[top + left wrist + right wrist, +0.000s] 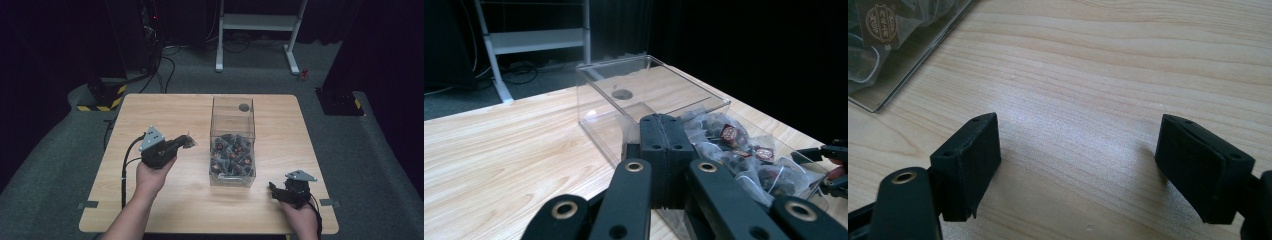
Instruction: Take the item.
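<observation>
A clear plastic box [232, 112] stands mid-table; its near half holds several dark wrapped packets [232, 155], its far half is bare apart from a dark round spot [244, 107]. My left gripper [189, 142] hovers just left of the box, jaws pressed together [665, 135] on what looks like a small clear-wrapped packet [630, 131]. The box [599, 95] and its packets [744, 150] lie right behind those jaws. My right gripper [275, 192] rests low near the table's front right, open [1078, 145], nothing between its fingers, bare wood below.
The box's near corner [898, 60] with a labelled packet [883, 25] is up-left in the right gripper view. The wooden table [165, 112] has free room left of the box. Beyond it are a white frame [257, 22] and floor cables.
</observation>
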The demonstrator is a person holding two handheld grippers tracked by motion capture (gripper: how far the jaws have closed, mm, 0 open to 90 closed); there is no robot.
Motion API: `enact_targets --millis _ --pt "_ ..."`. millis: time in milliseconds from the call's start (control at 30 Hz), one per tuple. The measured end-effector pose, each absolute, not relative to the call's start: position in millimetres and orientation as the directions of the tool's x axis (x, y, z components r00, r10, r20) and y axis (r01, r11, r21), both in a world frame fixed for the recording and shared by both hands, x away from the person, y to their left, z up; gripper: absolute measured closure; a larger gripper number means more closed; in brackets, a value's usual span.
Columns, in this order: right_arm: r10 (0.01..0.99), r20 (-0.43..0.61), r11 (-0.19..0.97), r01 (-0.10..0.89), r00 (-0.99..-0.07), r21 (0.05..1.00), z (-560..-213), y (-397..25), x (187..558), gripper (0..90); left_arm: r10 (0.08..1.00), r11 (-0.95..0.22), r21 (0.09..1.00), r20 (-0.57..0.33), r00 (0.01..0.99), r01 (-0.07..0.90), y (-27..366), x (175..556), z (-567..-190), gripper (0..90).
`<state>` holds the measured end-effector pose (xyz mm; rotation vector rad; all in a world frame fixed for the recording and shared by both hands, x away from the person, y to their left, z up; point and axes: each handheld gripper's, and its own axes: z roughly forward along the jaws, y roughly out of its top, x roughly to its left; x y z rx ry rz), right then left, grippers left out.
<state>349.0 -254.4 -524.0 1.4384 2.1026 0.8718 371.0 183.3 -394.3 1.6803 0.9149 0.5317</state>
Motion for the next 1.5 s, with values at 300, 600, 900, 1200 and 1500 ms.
enact_targets --millis 300,600,900,1200,1500 --pt "0.934 -0.010 0.258 0.653 -0.358 0.712 -524 -254 349 18.3 0.812 -0.093 0.947 -0.107 0.574 0.308 200 369 -397 90.0" --pt "0.934 -0.010 0.258 0.653 -0.358 0.712 -524 -254 349 18.3 0.834 -0.073 0.948 -0.112 0.540 0.309 220 366 -398 90.0" --pt "0.934 -0.008 0.257 0.653 -0.358 0.712 -524 -254 349 18.4 0.852 -0.067 0.948 -0.108 0.511 0.312 237 364 -399 90.0" --pt "0.934 -0.009 0.257 0.653 -0.357 0.712 -524 -254 349 18.4 0.867 -0.063 0.946 -0.105 0.487 0.317 252 362 -401 90.0" --pt "0.934 -0.009 0.257 0.653 -0.357 0.712 -524 -254 349 18.4 0.884 -0.048 0.944 -0.112 0.453 0.327 269 360 -404 90.0"
